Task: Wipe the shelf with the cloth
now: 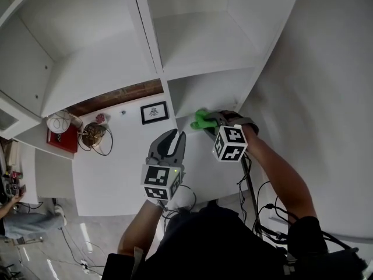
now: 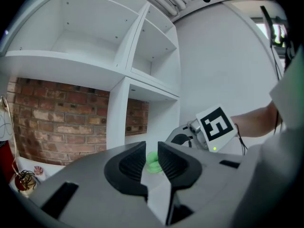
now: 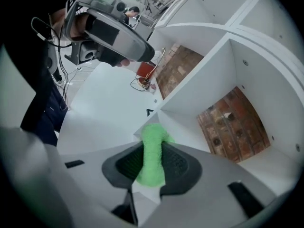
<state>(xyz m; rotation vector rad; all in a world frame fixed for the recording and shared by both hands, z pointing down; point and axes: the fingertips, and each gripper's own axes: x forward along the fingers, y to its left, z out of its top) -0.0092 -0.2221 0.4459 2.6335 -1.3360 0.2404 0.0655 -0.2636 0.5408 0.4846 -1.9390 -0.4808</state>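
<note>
A bright green cloth (image 1: 200, 120) sits pinched in my right gripper (image 1: 206, 122), which is shut on it at the front edge of the white shelf's lower right compartment (image 1: 213, 91). In the right gripper view the cloth (image 3: 154, 134) sticks out past the jaws toward that compartment (image 3: 223, 94), whose back is brick. My left gripper (image 1: 176, 136) hangs lower and to the left, over the white surface, apart from the shelf. Its jaws stand open by a narrow gap with nothing between them (image 2: 152, 148). Through that gap I see the green cloth (image 2: 153, 161).
The shelf unit has several white compartments above (image 1: 99, 34). On the white surface (image 1: 116, 168) below stand a small framed picture (image 1: 154, 112), a wire ornament (image 1: 93, 134) and a red box (image 1: 63, 140). Black cables (image 1: 256, 203) hang by my right arm.
</note>
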